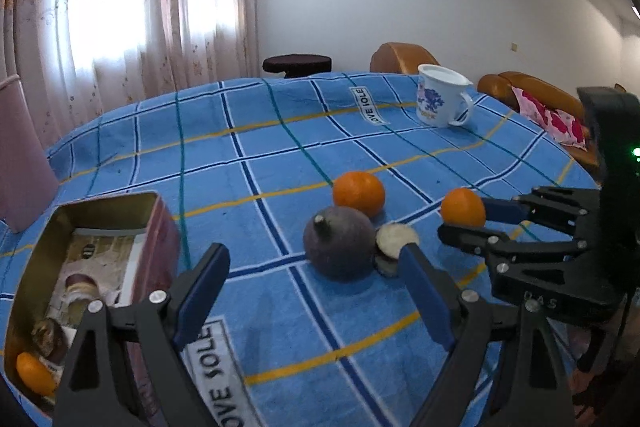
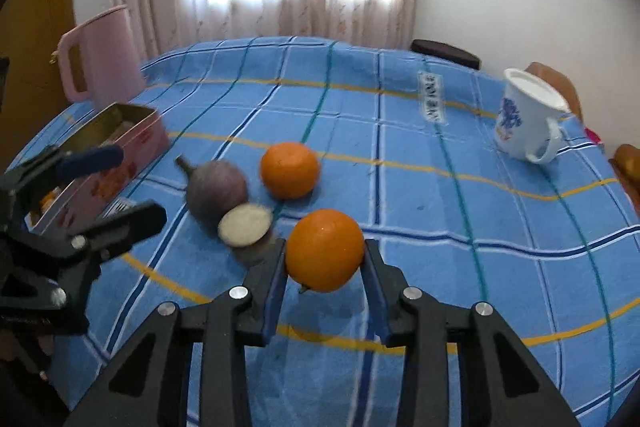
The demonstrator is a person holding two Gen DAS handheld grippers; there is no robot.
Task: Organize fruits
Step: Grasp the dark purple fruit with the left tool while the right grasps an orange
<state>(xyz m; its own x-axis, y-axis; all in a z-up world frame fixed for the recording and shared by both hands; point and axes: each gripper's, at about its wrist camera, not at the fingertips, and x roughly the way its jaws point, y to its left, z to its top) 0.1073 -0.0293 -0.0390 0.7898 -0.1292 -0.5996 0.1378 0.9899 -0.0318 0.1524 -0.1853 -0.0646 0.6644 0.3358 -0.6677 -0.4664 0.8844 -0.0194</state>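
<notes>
While the pink tin sits far left w/ one orange inside, the left gripper hangs over the blue cloth, fingers spread, empty. Next: purple fruit, cut half touching it, loose orange just behind. At right, the right gripper is clamped on another orange, lifted off the cloth.

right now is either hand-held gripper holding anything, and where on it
The right hand-held gripper grips an orange by its two opposite sides, lifted off the cloth. The left hand-held gripper is open and holds nothing.
</notes>
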